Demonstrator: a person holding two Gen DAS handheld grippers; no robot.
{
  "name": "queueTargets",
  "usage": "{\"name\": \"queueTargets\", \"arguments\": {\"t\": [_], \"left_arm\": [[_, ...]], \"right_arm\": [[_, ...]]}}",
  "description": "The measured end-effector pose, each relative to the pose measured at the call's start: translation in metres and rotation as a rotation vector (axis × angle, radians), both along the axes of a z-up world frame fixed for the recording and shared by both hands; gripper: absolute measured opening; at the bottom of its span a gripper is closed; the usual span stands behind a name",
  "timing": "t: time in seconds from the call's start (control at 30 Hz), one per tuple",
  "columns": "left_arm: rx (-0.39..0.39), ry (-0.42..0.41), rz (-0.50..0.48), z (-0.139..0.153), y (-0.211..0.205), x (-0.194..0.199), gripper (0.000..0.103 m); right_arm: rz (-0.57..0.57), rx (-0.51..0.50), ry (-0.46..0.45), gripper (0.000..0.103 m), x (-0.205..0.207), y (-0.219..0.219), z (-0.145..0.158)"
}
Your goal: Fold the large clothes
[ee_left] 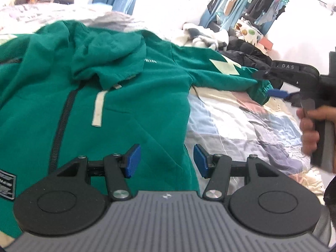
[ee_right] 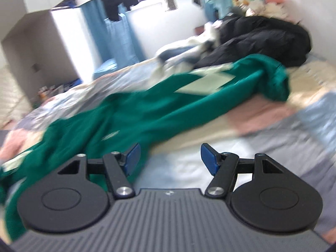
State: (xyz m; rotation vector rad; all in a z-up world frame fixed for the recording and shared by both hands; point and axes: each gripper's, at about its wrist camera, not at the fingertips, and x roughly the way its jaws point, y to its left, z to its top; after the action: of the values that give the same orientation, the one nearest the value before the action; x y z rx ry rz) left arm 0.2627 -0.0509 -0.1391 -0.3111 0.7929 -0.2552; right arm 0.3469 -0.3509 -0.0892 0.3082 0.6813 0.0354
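1. One green zip hoodie (ee_left: 130, 96) lies spread on the patchwork bedspread (ee_left: 241, 121), hood (ee_left: 107, 52) flopped over the chest, zipper (ee_left: 61, 121) closed. Two pale drawstring tabs near the collar, one black label at the hem.
2. Left gripper (ee_left: 166, 159): jaws wide, holding nothing, over the hoodie's lower right edge.
3. One sleeve (ee_left: 220, 71) stretches right, one pale patch on it. Cuff sits just beside the right gripper's blue pads (ee_left: 277, 93).
4. Right gripper (ee_right: 169, 157): jaws wide, nothing held, above bare bedspread just right of the hoodie. Right wrist view is motion-blurred.
5. One black puffy jacket (ee_right: 262, 40) heaped beyond the sleeve; white clothes (ee_right: 184, 48) beside it, count unclear.
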Motion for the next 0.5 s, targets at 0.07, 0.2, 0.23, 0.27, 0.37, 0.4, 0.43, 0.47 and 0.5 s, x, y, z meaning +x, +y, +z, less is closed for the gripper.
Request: {"name": "queueTargets", "arguments": {"t": [0.07,0.2,0.23,0.27,0.37,0.4,0.43,0.47,0.5], "left_arm": [[0.001,-0.005,0.005,0.002,0.004,-0.008,0.061],[-0.003,-0.002,0.045,0.002,0.022,-0.013,0.061],[-0.008,-0.001,0.057,0.002,0.026,-0.012,0.061],[-0.015,0.002,0.069,0.001,0.032,-0.010,0.061],[-0.048,0.017,0.103,-0.002,0.048,-0.006,0.061],[-0.057,0.023,0.116,-0.004,0.053,-0.005,0.061],[-0.065,0.027,0.128,-0.005,0.059,-0.004,0.061],[-0.073,0.032,0.139,-0.007,0.065,-0.003,0.061],[-0.080,0.037,0.150,-0.009,0.070,0.000,0.061]], "right_arm": [[0.042,0.043,0.036,0.066,-0.013,0.020,-0.004],[0.080,0.130,0.120,0.066,-0.031,0.047,-0.023],[0.084,0.148,0.147,0.066,-0.035,0.053,-0.031],[0.090,0.168,0.176,0.066,-0.037,0.060,-0.039],[0.098,0.208,0.251,0.066,-0.042,0.076,-0.065],[0.102,0.203,0.268,0.066,-0.043,0.082,-0.073],[0.105,0.195,0.282,0.066,-0.045,0.088,-0.081],[0.107,0.186,0.297,0.066,-0.047,0.093,-0.089],[0.112,0.183,0.312,0.066,-0.049,0.098,-0.095]]}}
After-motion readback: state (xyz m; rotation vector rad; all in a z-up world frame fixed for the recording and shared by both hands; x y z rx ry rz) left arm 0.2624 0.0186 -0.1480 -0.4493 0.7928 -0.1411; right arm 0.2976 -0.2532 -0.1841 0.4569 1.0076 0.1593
